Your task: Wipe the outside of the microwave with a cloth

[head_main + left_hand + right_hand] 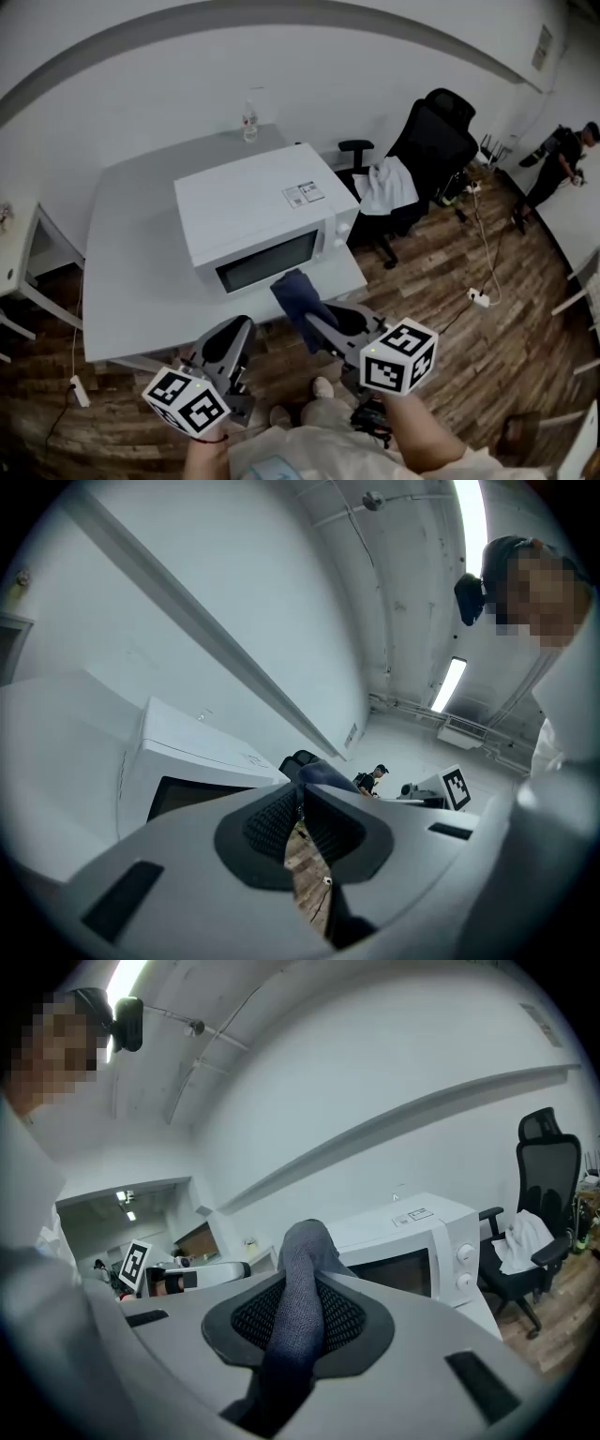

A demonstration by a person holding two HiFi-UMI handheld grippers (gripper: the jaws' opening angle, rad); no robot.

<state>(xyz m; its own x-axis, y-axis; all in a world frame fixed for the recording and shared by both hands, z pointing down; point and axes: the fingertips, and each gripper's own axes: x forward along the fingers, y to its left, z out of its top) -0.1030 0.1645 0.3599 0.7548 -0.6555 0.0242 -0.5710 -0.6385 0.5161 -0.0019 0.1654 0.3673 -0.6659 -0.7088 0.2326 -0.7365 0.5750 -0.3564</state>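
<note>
**Cloth gripped, microwave not yet touched**

Head view: the white microwave point(262, 220) is sitting mid-desk point(131, 272), with its door facing the person. The right hand-held gripper point(314, 323) is holding a dark blue cloth point(296, 292) up near the desk's front edge, just short of the door. The left hand-held gripper point(234, 339) is hovering beside it, off the desk.

Left gripper view: the jaws are pressing together with nothing between them, and only floor is showing through the slit below.

Right gripper view: the jaws are pinching the cloth, whose folded end is sticking up past the pads. The microwave is standing beyond, apart from it.

This is probably the approach, with no wiping begun. The next move likely calls for carrying the cloth forward until it is lying against the door or top, then sweeping across.
</note>
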